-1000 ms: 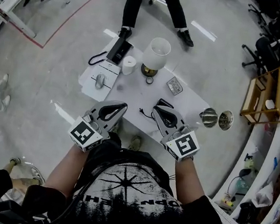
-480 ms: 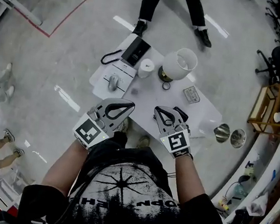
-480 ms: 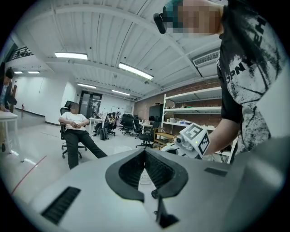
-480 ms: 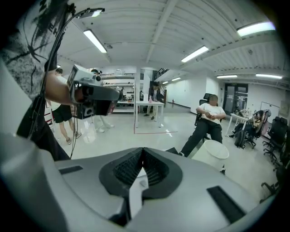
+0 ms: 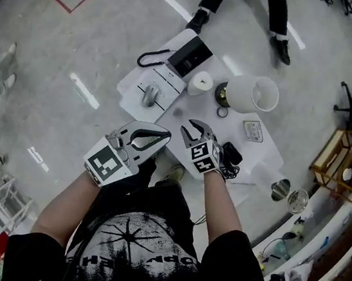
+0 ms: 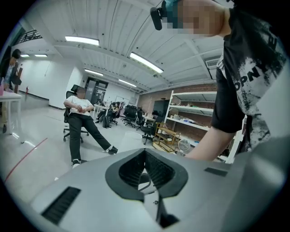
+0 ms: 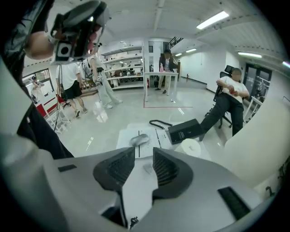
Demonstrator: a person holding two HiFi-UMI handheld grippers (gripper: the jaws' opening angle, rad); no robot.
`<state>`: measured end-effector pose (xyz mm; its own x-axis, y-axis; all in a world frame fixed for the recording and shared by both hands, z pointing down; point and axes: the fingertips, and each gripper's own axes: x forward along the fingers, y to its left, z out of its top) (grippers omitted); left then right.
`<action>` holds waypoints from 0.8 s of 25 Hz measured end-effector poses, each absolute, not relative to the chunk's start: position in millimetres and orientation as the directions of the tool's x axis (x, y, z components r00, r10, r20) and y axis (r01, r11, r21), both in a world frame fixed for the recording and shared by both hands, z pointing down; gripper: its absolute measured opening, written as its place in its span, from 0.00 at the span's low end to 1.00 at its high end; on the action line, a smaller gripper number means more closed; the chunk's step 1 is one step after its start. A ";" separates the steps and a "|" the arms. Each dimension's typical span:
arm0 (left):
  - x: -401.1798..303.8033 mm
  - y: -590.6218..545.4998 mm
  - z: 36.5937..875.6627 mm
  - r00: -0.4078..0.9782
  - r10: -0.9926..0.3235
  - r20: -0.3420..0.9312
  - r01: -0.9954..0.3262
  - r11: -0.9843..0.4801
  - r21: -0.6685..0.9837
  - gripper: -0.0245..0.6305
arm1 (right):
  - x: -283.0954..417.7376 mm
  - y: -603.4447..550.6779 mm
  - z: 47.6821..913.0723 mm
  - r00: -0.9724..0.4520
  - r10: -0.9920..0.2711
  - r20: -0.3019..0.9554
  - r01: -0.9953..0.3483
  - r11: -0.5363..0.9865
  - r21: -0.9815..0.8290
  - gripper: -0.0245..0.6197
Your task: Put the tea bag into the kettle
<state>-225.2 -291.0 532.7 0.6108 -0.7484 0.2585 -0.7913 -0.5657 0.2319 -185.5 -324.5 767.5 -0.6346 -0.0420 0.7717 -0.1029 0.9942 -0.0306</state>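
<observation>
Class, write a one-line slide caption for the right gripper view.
Right hand-held gripper, jaws just opening and empty, above white table with mouse and black box.

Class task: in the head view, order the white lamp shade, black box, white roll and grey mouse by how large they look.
1. white lamp shade
2. black box
3. white roll and grey mouse: too alike to rank.
The shade stands nearer the camera, which may flatter it.
</observation>
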 end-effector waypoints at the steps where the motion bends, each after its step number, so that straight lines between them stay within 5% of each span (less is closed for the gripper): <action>1: -226.8 -294.0 536.4 0.611 -0.748 0.259 -0.791 -0.562 0.241 0.05 | -186.8 -328.8 785.1 -0.618 -0.038 0.785 -0.119 0.992 -0.046 0.22; 5: -229.6 -299.4 553.4 0.624 -0.731 0.274 -0.778 -0.553 0.298 0.05 | -190.8 -343.2 857.3 -0.551 -0.021 0.834 -0.230 0.965 -0.128 0.28; 20: -253.8 -290.9 610.7 0.588 -0.722 0.364 -0.806 -0.489 0.333 0.05 | -205.6 -345.0 997.5 -0.346 0.097 0.933 -0.163 0.973 -0.162 0.34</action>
